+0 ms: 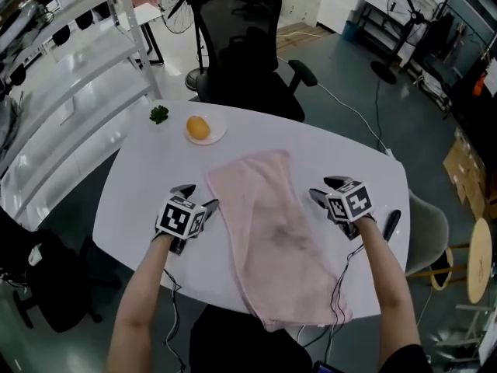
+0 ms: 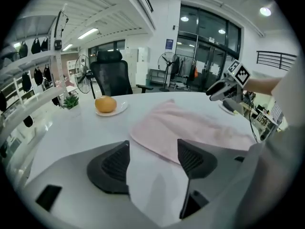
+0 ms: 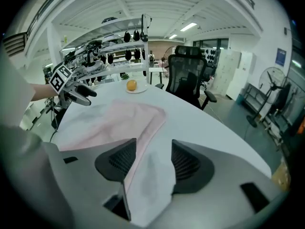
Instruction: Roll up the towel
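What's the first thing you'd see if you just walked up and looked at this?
A big pink towel lying spread out down the middle of the white table, its near end hanging over the edge. Next, the left gripper and right gripper, one on each side of it with jaws apart and nothing in them. Then the orange on a small plate at the far side.

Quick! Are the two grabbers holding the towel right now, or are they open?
Left gripper: open, holding nothing, beside the towel's left edge.
Right gripper: open, holding nothing, beside the towel's right edge.
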`<state>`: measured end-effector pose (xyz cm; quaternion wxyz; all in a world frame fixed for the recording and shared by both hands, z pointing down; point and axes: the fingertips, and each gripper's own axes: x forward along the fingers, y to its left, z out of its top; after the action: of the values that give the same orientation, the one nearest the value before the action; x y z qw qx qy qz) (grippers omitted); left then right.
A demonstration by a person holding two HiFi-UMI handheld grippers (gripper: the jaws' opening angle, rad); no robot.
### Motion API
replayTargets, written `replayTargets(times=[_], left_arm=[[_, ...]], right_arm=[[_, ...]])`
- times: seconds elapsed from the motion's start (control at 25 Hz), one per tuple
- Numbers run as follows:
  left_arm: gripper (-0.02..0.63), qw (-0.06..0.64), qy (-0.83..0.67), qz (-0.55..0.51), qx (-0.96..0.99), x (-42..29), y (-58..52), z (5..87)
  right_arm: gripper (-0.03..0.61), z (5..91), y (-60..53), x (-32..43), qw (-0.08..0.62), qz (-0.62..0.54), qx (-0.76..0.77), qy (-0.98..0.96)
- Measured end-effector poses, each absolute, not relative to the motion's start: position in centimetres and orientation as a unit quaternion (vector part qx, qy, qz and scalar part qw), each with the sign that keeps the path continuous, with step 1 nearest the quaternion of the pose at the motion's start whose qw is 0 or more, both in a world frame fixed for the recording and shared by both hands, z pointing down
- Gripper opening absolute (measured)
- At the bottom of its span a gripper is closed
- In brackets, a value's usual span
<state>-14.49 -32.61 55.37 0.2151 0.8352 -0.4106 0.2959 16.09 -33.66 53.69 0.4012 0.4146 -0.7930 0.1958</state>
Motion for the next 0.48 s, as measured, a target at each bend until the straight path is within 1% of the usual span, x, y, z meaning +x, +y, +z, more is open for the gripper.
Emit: replayTargets(times=[0.2,0.32,0.48], left_arm=[[0.327,0.242,-0.401,0.310,0.828,-15.3,-37.6,57.7],[0.279,0.242,-0.389,0.320,0.829,-15.3,-39.4,58.8],[0.276,0.243,-0.369,0.338,0.831,-15.1,-40.4,60.0]], right_arm=[[0.244,56.9,-40.4,13.7,0.414,0.205,0.399,-0.792],[0.244,58.5,-43.1,12.6,0.419,0.215,0.394,-0.790],[0.239,60.0,-45.7,11.2,0.435,0.217,0.383,-0.786]])
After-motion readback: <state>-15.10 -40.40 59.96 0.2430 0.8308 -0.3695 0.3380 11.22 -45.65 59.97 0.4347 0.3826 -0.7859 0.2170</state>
